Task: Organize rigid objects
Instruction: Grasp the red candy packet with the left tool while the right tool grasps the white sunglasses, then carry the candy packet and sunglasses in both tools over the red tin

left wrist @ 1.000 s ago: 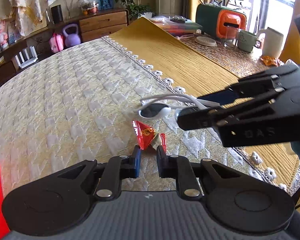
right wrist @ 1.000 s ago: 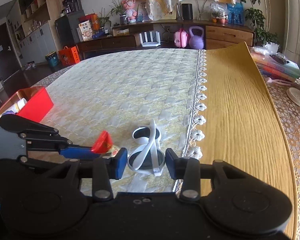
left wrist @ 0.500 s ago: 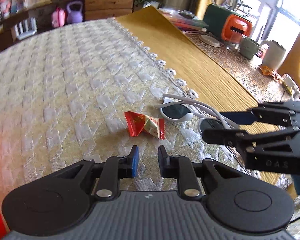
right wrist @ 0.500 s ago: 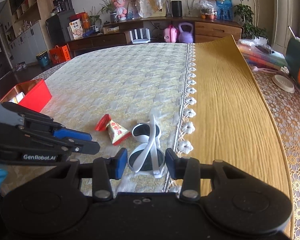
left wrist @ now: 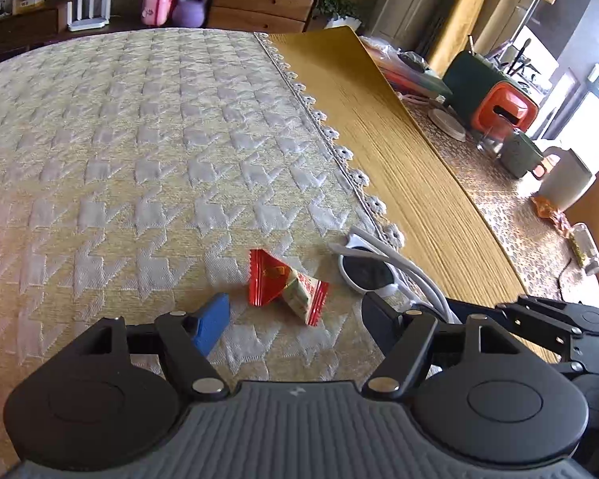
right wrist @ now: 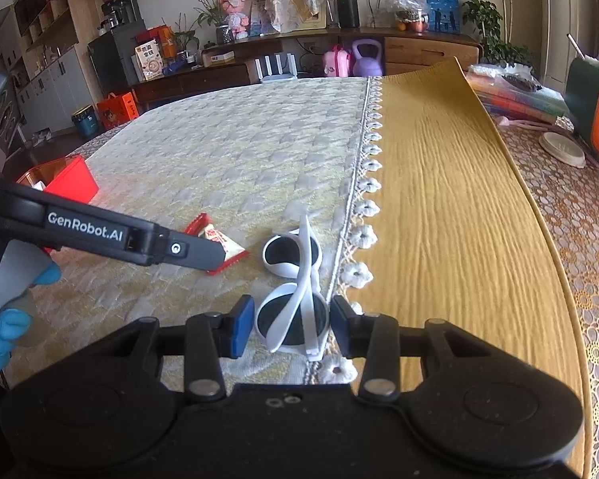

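Both grippers are low over the table, and they do different work. With my left gripper I am opening the jaws now; nothing is between them, and the red candy wrapper lies free on the quilted cloth just beyond the fingertips. I judge that it lies there because I have let it go, but it may also be that I only prepare to take it; from this view alone I cannot decide.

With my right gripper I hold the white sunglasses. Its blue pads stand on both sides of the near lens and the folded arms, and they seem to touch the frame, so I read it as a light grasp around the glasses, not a hard clench. The far lens rests on the cloth, close to the lace edge where the yellow runner begins at the right.

A red box stands at the far left of the table, well apart from both things. I think it is the place where rigid objects should go, so the glasses are probably held narrow and near the hinge side in order to carry them there without bending them. My left hand, in a blue glove, is near the candy, so the two grippers must not cross each other
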